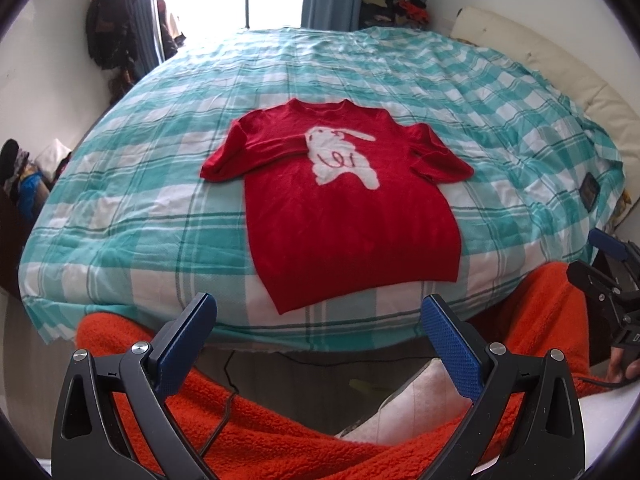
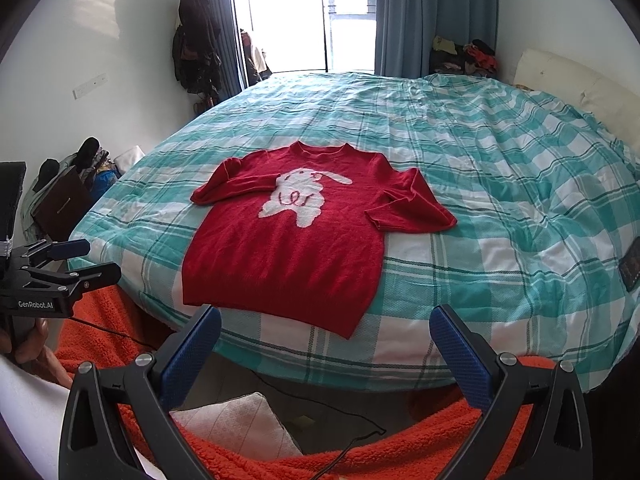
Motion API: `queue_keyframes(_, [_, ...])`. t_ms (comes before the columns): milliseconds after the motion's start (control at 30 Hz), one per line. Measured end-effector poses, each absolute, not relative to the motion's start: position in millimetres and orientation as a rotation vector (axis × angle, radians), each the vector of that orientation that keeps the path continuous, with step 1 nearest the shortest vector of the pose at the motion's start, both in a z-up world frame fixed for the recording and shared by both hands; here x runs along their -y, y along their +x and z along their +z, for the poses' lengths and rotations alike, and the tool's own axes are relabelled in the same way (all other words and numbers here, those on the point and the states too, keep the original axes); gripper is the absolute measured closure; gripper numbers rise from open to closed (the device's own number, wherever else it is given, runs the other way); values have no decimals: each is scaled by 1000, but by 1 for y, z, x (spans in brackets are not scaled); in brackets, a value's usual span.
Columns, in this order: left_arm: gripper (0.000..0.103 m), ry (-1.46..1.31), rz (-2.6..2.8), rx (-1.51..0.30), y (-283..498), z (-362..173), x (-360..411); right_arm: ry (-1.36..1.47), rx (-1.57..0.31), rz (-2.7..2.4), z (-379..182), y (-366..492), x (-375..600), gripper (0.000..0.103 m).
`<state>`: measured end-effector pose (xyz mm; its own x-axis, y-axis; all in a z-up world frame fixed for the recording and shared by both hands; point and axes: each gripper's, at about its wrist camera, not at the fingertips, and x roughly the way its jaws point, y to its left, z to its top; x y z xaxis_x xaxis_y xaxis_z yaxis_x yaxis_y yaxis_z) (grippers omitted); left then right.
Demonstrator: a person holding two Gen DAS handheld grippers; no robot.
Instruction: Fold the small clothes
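A small red sweater (image 1: 344,220) with a white rabbit on the chest lies flat, front up, on the bed (image 1: 140,184); it also shows in the right wrist view (image 2: 288,252). Both sleeves are folded inward, the left one across the chest. My left gripper (image 1: 320,320) is open and empty, held off the bed's near edge below the sweater's hem. My right gripper (image 2: 326,328) is open and empty, also just short of the hem. The right gripper shows at the right edge of the left wrist view (image 1: 612,280), and the left gripper at the left edge of the right wrist view (image 2: 60,268).
The bed has a teal and white checked sheet (image 2: 500,184). An orange fleece blanket (image 1: 280,432) and a white cushion (image 2: 240,424) lie below the grippers. A dark small object (image 2: 632,268) lies at the bed's right side. Clothes piles and a window stand beyond the bed.
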<state>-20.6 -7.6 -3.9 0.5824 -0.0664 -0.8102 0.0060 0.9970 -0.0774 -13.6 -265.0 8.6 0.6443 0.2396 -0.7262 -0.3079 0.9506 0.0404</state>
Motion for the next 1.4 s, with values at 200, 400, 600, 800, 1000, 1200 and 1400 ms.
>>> queue_keyframes(200, [1, -80, -30, -934, -25, -2, 5, -96, -799, 307, 11, -17, 264, 0])
queue_keyframes(400, [1, -92, 9, -903, -28, 7, -1, -98, -803, 303, 12, -18, 264, 0])
queue_keyframes(600, [1, -74, 40, -925, -25, 3, 1, -73, -784, 267, 15, -17, 271, 0])
queue_keyframes(800, [1, -5, 61, -913, -35, 5, 10, -56, -776, 271, 14, -19, 276, 0])
queue_keyframes(1000, [1, 111, 177, -795, -30, 17, -8, -71, -746, 280, 16, -17, 275, 0])
queue_keyframes(1200, [1, 29, 177, -793, -28, 17, -22, -93, -719, 292, 20, -14, 266, 0])
queue_keyframes(1400, [1, -43, 149, -841, -18, -4, -5, -93, -711, 294, 14, -12, 253, 0])
